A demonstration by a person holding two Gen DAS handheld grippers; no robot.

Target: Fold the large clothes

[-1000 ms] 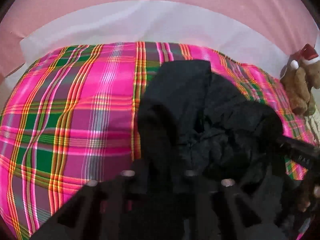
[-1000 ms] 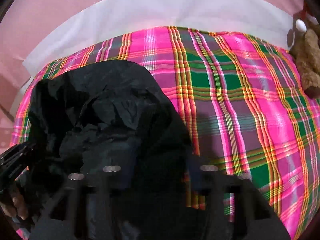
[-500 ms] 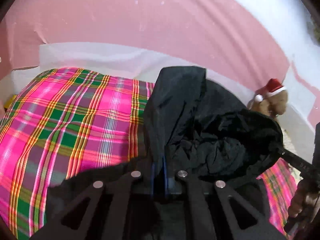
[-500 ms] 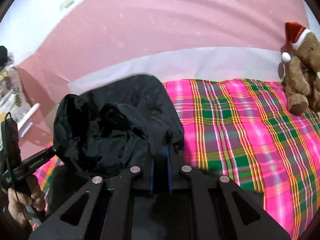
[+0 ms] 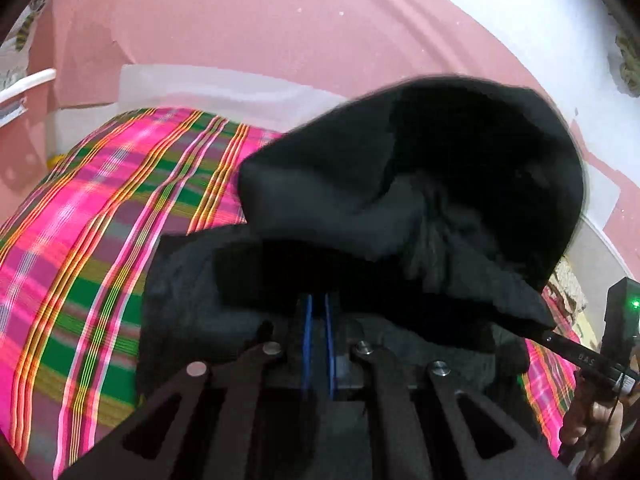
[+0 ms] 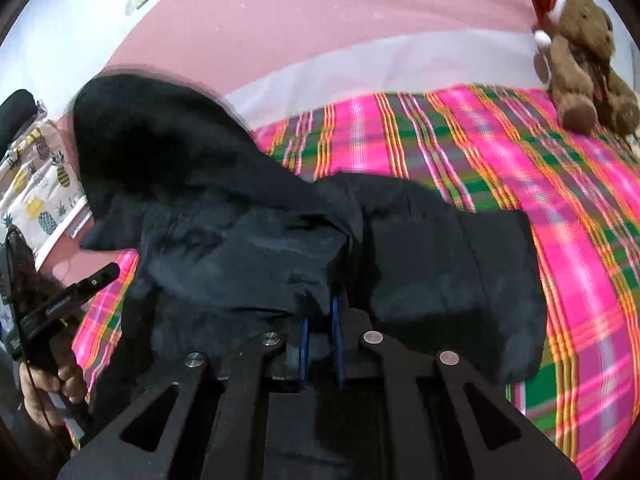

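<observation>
Across the centre of both views, sprawling over one pink-and-green plaid bedspread (image 5: pixel 100 248), one black garment (image 5: pixel 400 200), bunched and partly lifted. At the bottom centre of each frame, clenching on folds of that garment with blue pads almost together: the left gripper (image 5: pixel 318 304) and the right gripper (image 6: pixel 322 312), two in all. Showing only in the right wrist view, at upper right, one teddy bear (image 6: pixel 580 60) in a red hat, and at far left a pineapple-print cloth (image 6: pixel 36 184).
</observation>
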